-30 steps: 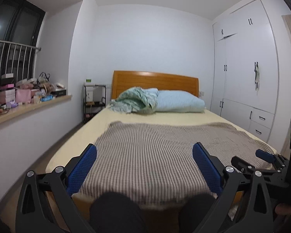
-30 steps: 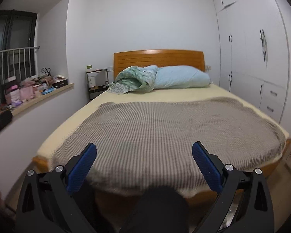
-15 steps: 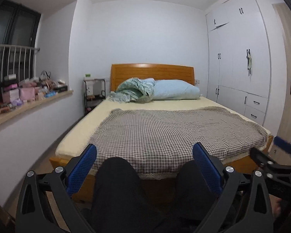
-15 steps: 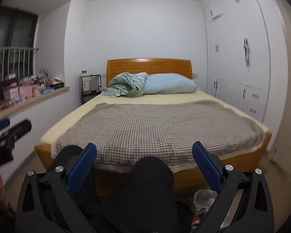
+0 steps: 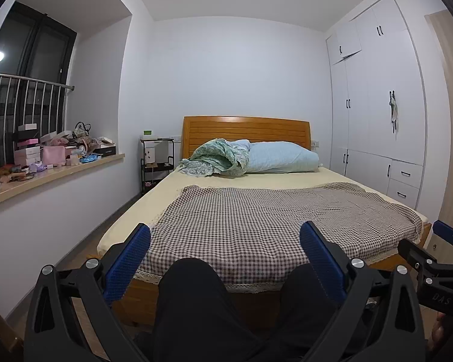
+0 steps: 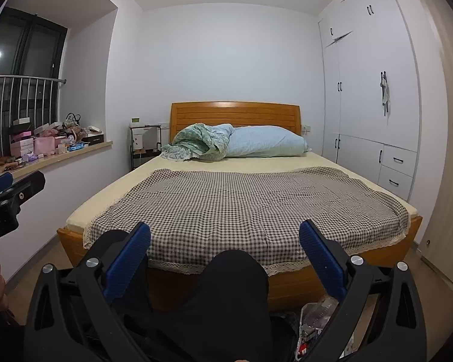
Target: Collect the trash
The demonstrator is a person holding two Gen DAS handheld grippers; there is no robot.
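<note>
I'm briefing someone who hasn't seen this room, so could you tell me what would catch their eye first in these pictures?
The bed fills the middle, a checked blanket over its near half and a green quilt bunched beside a blue pillow at the headboard. On the left, the sill is crowded with boxes and clutter. Low at the right gripper, open like the left gripper, a clear trash bag lies on the floor by the bed's foot.

White-walled bedroom, wooden bed (image 5: 256,289)
</note>
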